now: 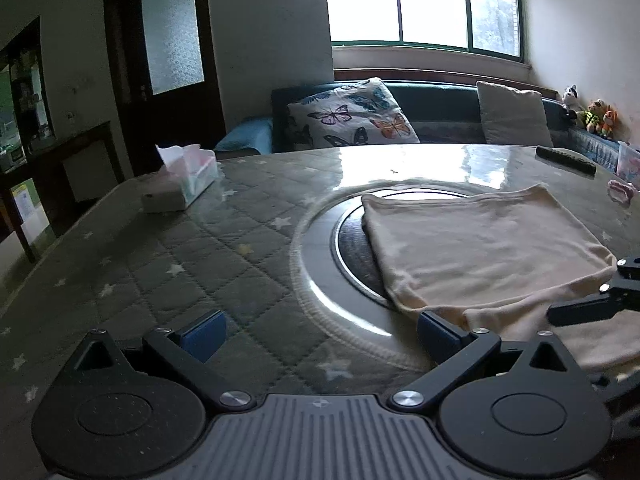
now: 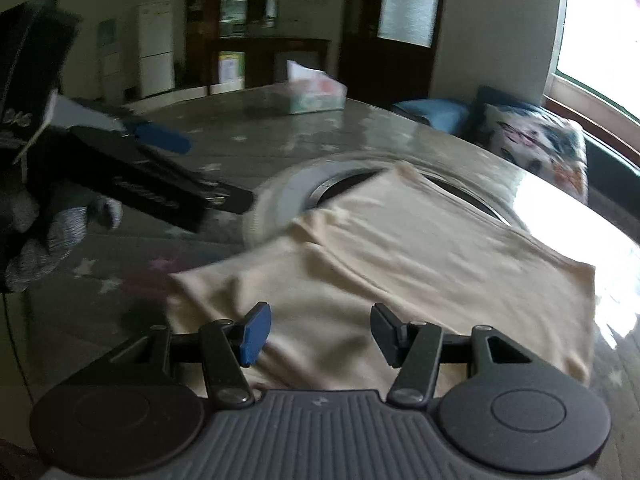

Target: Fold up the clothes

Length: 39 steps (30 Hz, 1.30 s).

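A cream garment (image 1: 488, 252) lies folded flat on the table, partly over a round metal inset (image 1: 352, 240). My left gripper (image 1: 320, 334) is open just left of the garment's near corner, with nothing between its blue pads. The right wrist view shows the same garment (image 2: 400, 264) spread ahead, and my right gripper (image 2: 320, 334) hangs open just above its near edge, holding nothing. The left gripper (image 2: 160, 140) appears at the left of that view, held by a gloved hand (image 2: 52, 236). Part of the right gripper (image 1: 588, 304) shows at the right edge of the left wrist view.
A tissue box (image 1: 188, 178) stands at the table's far left. A dark remote (image 1: 564, 160) and a pink container (image 1: 628, 164) sit at the far right. The table (image 1: 180, 264) has a grey quilted star cover. A sofa with cushions (image 1: 352, 116) lies beyond.
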Tool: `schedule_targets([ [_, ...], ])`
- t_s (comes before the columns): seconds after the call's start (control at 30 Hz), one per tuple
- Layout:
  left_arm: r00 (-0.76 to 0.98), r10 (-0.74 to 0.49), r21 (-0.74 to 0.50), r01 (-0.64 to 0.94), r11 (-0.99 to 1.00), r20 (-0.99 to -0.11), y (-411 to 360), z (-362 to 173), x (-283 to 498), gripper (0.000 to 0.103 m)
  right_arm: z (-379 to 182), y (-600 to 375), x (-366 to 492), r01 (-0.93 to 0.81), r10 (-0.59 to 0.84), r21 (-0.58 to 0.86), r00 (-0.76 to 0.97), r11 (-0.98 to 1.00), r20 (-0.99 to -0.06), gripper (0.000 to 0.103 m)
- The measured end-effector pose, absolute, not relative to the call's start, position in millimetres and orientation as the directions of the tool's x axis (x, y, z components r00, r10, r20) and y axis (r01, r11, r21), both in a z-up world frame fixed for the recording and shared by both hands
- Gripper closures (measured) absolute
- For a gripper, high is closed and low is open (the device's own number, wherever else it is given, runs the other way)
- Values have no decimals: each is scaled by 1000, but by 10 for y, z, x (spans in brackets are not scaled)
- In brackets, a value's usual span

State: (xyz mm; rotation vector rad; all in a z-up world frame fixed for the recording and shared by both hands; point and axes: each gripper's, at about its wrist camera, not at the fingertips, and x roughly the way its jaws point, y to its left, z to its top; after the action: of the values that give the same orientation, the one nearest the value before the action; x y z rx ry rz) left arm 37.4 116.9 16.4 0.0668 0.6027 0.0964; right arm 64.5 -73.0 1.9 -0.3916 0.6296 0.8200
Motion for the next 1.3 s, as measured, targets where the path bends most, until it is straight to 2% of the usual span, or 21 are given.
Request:
schedule_targets([
  [0.23, 849, 70, 144, 7, 990, -523, 1165, 183, 27, 0, 106, -704, 611, -758, 562, -72, 541, 649, -625, 46],
  [0.47, 862, -20, 215, 149, 965, -507, 962, 139, -312, 1, 37, -747, 643, -777, 572, -20, 480, 629, -665, 46],
  [0.57, 853, -75, 229, 222, 948, -516, 847, 109, -422, 1, 68, -775, 679, -773, 593, 18, 471, 634, -653, 40],
  [0.87, 830, -151, 271, 340, 900, -537, 590, -16, -532, 4, 47, -814, 785, -775, 626, 117, 401, 621, -669, 39],
  [1.07, 820, -189, 294, 395, 870, -541, 431, -108, -535, 8, 222, -1110, 650, -769, 620, 95, 428, 632, -658, 37],
  [1.3, 814, -250, 320, 461, 828, -524, 224, -157, -453, 21, 319, -1617, 423, -725, 557, 40, 492, 688, -669, 34],
])
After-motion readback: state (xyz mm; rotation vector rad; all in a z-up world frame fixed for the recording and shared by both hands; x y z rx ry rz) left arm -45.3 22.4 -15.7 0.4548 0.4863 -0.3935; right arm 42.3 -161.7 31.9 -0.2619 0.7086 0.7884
